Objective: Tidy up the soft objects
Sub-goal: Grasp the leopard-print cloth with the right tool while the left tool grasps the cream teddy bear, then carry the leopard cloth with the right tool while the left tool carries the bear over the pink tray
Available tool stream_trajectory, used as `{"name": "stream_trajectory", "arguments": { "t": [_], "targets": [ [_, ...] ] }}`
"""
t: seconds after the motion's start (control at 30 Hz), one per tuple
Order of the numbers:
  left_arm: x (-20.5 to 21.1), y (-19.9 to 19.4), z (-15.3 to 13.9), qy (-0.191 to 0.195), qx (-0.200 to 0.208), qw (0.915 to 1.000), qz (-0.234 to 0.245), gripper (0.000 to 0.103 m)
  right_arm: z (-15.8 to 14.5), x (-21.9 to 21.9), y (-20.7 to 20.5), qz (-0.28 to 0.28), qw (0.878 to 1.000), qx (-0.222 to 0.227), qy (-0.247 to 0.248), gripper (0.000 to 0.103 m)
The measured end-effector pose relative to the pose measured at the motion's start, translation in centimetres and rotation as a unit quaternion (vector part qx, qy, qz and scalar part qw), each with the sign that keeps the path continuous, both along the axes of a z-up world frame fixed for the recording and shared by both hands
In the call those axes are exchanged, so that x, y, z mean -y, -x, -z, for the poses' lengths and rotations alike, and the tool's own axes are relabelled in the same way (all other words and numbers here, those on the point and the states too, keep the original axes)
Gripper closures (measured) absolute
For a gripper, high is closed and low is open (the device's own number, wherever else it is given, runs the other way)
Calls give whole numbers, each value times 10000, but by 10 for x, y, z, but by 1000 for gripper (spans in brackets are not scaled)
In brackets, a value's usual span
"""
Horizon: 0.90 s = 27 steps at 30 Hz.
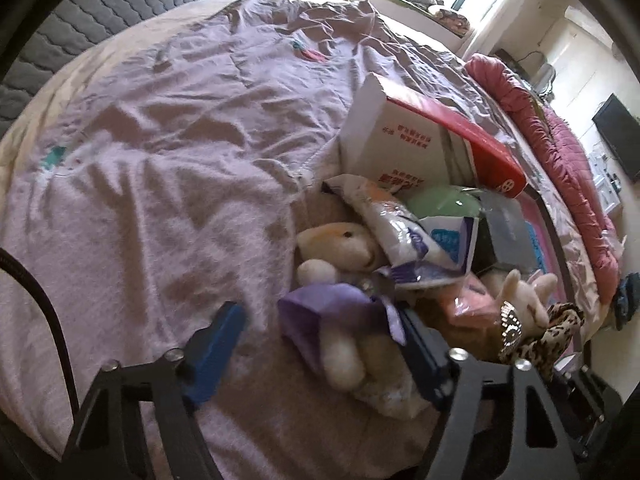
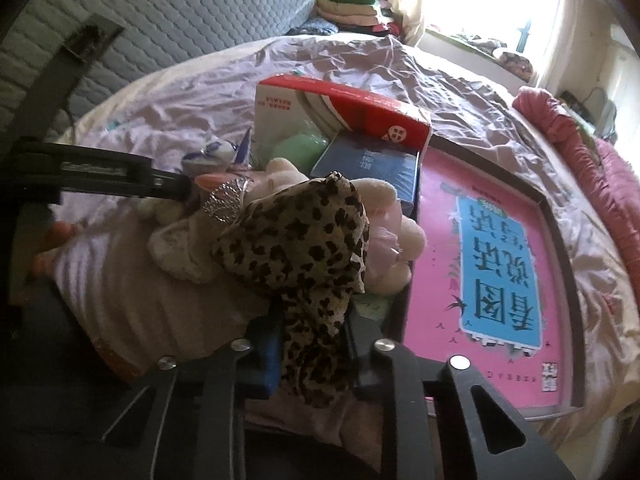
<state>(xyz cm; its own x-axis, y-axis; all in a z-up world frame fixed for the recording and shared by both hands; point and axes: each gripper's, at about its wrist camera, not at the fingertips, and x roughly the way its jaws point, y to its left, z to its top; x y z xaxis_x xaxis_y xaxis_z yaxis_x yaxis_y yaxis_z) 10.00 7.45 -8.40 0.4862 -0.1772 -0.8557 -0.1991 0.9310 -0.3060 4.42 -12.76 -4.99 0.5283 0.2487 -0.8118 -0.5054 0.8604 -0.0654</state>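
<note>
A cream plush toy with a purple skirt (image 1: 340,320) lies on the lilac bed sheet (image 1: 160,140), between the wide-apart blue fingers of my left gripper (image 1: 324,340), which is open. My right gripper (image 2: 310,344) is shut on a leopard-print cloth (image 2: 296,240) that belongs to a second cream plush (image 2: 380,240); the same cloth shows in the left wrist view (image 1: 548,336). A shiny silver ornament (image 2: 224,200) sits by that plush. The left gripper's black arm (image 2: 100,176) shows at the left of the right wrist view.
A red-and-white box (image 1: 400,132) stands behind the toys, with plastic packets (image 1: 392,220) and a green round object (image 1: 440,200). A dark blue box (image 2: 368,168) and a pink-covered book in a tray (image 2: 500,260) lie to the right. A pink quilt (image 2: 600,168) edges the bed.
</note>
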Motion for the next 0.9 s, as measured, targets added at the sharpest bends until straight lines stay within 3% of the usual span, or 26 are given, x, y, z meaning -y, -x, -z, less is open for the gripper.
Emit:
{"name": "stream_trajectory", "arguments": {
  "t": [0.17, 0.3, 0.4, 0.9],
  "targets": [
    [1, -11, 11, 262, -128, 9994, 176, 41, -4, 4, 1, 9, 9994, -116, -335, 84],
    [-3, -13, 13, 488, 38, 9982, 353, 61, -8, 7, 3, 80, 9987, -115, -483, 84],
    [-9, -10, 16, 635, 7, 9973, 376, 67, -10, 10, 5, 84, 9978, -172, -632, 84],
    [-16, 24, -11, 670, 380, 9965, 337, 71, -24, 26, 6, 212, 9919, -310, -1216, 84]
  ]
}}
